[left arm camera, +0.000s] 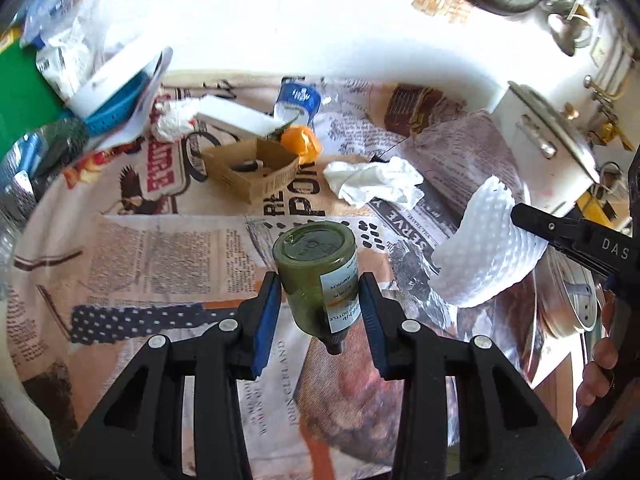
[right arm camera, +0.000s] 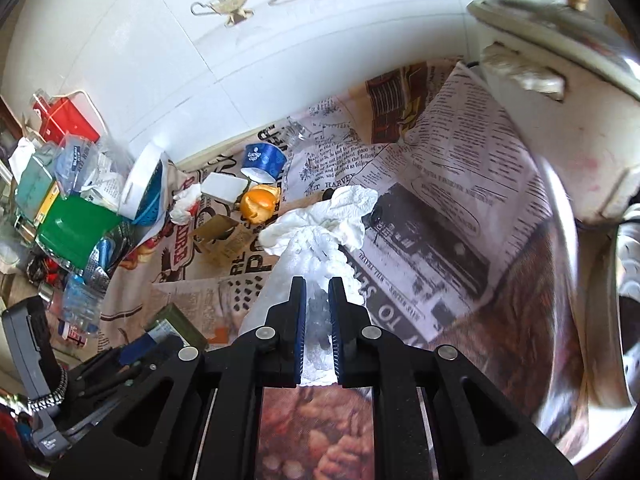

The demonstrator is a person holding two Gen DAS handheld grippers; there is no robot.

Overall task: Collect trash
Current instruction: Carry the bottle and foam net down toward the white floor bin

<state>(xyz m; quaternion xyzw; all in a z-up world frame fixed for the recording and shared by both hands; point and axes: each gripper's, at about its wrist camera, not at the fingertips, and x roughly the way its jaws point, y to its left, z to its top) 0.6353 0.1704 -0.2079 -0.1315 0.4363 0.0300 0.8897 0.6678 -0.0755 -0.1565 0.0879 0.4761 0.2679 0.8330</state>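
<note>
My left gripper [left arm camera: 320, 280] is shut on a small green bottle [left arm camera: 314, 256] with a white label, held off the newspaper-print cloth [left arm camera: 160, 256] with its base pointing away from me. My right gripper [right arm camera: 318, 284] is shut on a white foam net sleeve [right arm camera: 316, 252], which sticks out past its fingertips. That sleeve [left arm camera: 488, 248] shows at the right of the left wrist view. More trash lies beyond: a crumpled white tissue [left arm camera: 372, 182], an orange peel [left arm camera: 302, 142], a small cardboard box [left arm camera: 252, 170] and a tipped blue-and-white cup [left arm camera: 298, 98].
A white pot with a metal lid [left arm camera: 540, 148] stands at the right, and a round metal lid [left arm camera: 572, 300] lies below it. At the left are a white-and-blue basket [left arm camera: 120, 88], a green container [left arm camera: 20, 100], plastic bottles and wrappers. A white tiled wall runs behind.
</note>
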